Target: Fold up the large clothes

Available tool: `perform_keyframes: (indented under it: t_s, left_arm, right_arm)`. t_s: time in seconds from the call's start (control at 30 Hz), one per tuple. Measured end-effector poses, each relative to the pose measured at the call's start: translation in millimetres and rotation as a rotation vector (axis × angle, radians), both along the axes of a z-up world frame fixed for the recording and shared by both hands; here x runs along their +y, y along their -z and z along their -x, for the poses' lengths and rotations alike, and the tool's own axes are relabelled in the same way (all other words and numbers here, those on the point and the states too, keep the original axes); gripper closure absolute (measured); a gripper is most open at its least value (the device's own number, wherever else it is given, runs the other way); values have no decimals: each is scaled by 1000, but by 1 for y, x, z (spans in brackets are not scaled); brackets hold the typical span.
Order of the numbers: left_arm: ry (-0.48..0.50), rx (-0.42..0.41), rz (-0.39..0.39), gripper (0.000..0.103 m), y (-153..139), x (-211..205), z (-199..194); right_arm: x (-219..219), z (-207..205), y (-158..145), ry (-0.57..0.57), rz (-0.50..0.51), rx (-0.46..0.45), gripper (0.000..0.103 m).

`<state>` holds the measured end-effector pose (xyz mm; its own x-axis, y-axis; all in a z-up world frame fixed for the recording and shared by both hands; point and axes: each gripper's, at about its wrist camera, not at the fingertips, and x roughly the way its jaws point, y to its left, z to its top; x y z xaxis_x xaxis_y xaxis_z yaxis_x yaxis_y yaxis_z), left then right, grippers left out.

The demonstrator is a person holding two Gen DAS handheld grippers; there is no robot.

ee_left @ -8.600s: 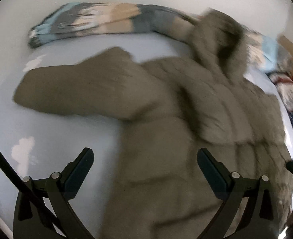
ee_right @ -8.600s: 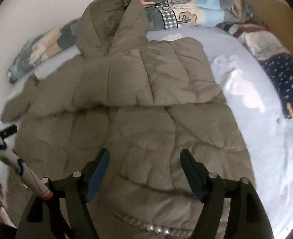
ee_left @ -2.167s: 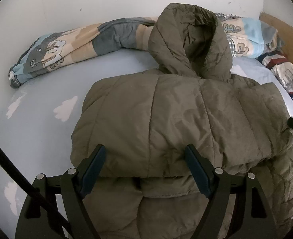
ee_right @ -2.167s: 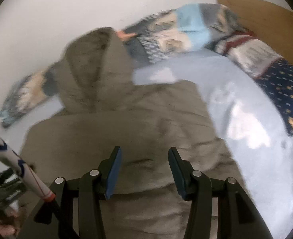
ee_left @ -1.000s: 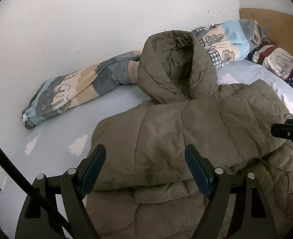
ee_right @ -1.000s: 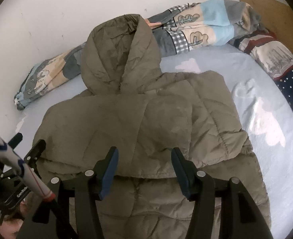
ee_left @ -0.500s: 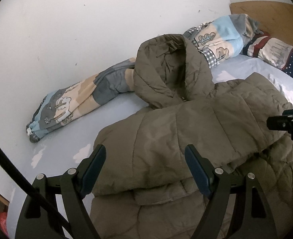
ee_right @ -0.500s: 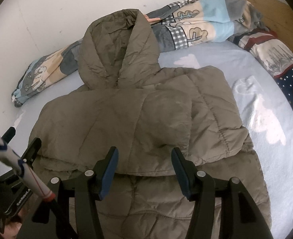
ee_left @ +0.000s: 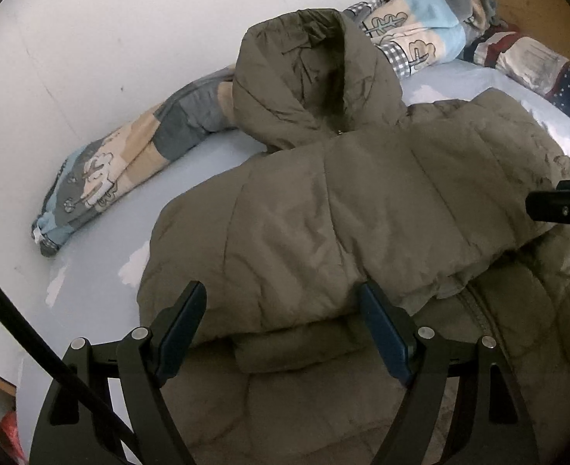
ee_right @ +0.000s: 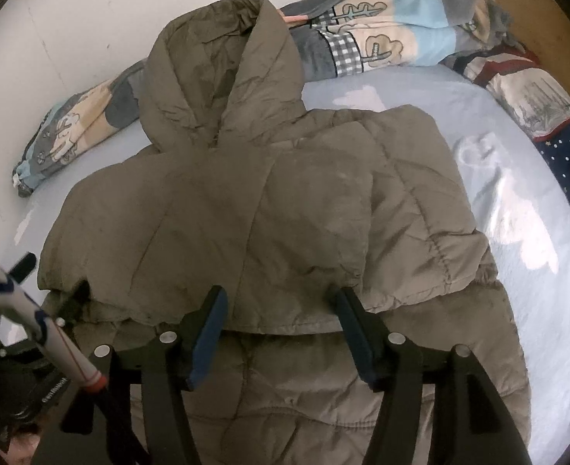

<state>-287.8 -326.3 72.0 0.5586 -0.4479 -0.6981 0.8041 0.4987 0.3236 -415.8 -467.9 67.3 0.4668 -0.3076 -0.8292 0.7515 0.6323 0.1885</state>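
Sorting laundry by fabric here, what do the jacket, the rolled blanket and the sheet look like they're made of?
Jacket: olive quilted shell, probably nylon or polyester, going by the puffy stitched panels and faint crinkly sheen.
Blanket: soft matte printed fabric, perhaps fleece or cotton; unclear.
Sheet: pale blue smooth woven cloth, likely cotton, lightly creased.

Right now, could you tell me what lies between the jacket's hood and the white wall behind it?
A rolled patchwork blanket lies along the wall, and the hood rests against it; the right wrist view shows this best.
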Motion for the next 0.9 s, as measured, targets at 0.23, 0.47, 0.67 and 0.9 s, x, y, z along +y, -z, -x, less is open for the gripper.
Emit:
perform_keyframes:
  t_s: [0.23, 0.47, 0.67, 0.9]
  left_arm:
    - [-38, 94, 125, 23, -24, 15, -16]
    - [-158, 209, 196, 23, -32, 35, -55]
    - [-233, 298, 263, 23, -43, 57, -83]
    - [-252, 315, 279, 23, -50, 69, -91]
  right_arm:
    - [-1, 5, -8, 23, -5, -40, 38]
    - [-3, 8, -13, 38, -10, -53, 38]
    - [-5, 10, -17, 47, -12, -64, 38]
    - [-3, 18, -26, 59, 8, -78, 38]
